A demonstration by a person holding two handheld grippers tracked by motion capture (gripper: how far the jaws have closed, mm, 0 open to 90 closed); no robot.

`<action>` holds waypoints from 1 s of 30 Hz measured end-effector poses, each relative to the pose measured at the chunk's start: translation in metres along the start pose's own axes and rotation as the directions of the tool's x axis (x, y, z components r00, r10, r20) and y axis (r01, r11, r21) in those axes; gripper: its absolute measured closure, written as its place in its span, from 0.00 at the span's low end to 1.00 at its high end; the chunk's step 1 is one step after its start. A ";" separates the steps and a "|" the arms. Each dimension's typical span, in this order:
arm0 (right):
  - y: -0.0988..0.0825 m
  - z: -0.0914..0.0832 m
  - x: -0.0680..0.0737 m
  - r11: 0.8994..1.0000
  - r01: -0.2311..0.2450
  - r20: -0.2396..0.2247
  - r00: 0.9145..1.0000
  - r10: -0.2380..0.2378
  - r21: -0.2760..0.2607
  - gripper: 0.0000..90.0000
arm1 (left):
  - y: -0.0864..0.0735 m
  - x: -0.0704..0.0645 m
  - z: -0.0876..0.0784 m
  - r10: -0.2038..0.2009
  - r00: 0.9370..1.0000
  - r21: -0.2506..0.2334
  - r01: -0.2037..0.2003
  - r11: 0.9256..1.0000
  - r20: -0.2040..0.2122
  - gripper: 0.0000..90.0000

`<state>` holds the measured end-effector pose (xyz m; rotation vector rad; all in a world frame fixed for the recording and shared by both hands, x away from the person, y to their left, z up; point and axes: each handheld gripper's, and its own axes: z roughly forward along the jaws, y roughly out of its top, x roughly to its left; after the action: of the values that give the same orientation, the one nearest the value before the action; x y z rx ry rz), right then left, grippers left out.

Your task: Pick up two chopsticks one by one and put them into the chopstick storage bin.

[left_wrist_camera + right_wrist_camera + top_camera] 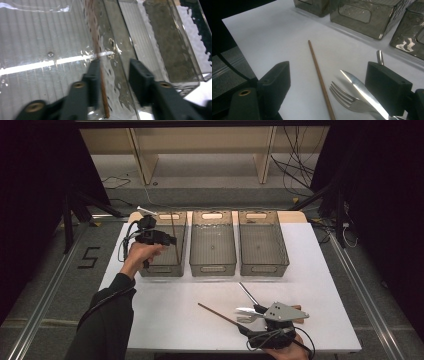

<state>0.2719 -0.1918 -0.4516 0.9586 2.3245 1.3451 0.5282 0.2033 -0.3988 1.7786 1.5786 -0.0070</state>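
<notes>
High view: left gripper (167,240) over the left bin (161,268), hand (142,254) behind it, a brown chopstick (174,234) standing steeply inside that bin along its right wall. Middle bin (213,266) and right bin (263,268) side by side on the white table (165,310). Near the front edge, right gripper (260,312) under its grey plate, low over a second chopstick (216,314), a knife (247,310) and a fork (244,319). Grip on either side not readable from here.

Left gripper view: jaws parted to about half, chopstick (101,75) against the inner face of the left-hand jaw, clear of the other, so not clamped. Lower tip on the ribbed bin floor (37,45).

Right gripper view: jaws wide apart, nothing held. Second chopstick (320,80) flat on the table between them, fork (345,98) and knife (362,92) overlapping just beside the right-hand jaw, a round metal handle end (380,57) beyond it. Bin fronts (359,15) across the top.
</notes>
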 end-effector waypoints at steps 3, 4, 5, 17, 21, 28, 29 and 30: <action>0.000 0.000 0.000 1.000 -0.001 0.001 1.000 0.001 0.001 0.24 | 0.000 0.000 -0.003 -0.004 1.000 -0.008 0.004 1.000 -0.013 0.51; 0.000 -0.001 0.000 1.000 0.000 0.000 1.000 0.000 0.003 0.24 | 0.000 -0.001 -0.005 -0.005 1.000 -0.015 0.005 1.000 -0.011 0.49; 0.000 0.000 -0.001 1.000 0.000 0.000 1.000 0.000 0.000 0.24 | -0.001 -0.001 -0.006 -0.003 1.000 -0.016 0.003 1.000 -0.006 0.47; 0.004 -0.002 -0.004 0.999 0.003 0.003 1.000 -0.003 0.033 0.24 | -0.023 -0.032 -0.035 0.114 0.991 -0.106 -0.106 0.989 0.074 0.29; 0.006 -0.003 -0.006 0.998 0.003 -0.005 1.000 -0.003 0.059 0.24 | -0.039 -0.041 -0.050 0.156 0.983 -0.152 -0.141 0.978 0.097 0.26; 0.013 0.001 -0.010 0.990 0.002 -0.024 1.000 0.001 0.140 0.26 | -0.074 -0.046 -0.063 0.208 0.970 -0.191 -0.183 0.965 0.126 0.23; 0.013 0.001 -0.010 0.990 0.002 -0.024 1.000 0.001 0.140 0.26 | -0.080 -0.046 -0.064 0.212 0.968 -0.198 -0.184 0.963 0.132 0.23; 0.015 0.002 -0.012 0.986 0.003 -0.031 1.000 0.002 0.167 0.27 | -0.085 -0.045 -0.065 0.221 0.966 -0.205 -0.191 0.960 0.136 0.23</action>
<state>0.2875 -0.1934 -0.4411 0.9919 2.4925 1.1876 0.4149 0.1953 -0.3745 1.7382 1.2332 0.0977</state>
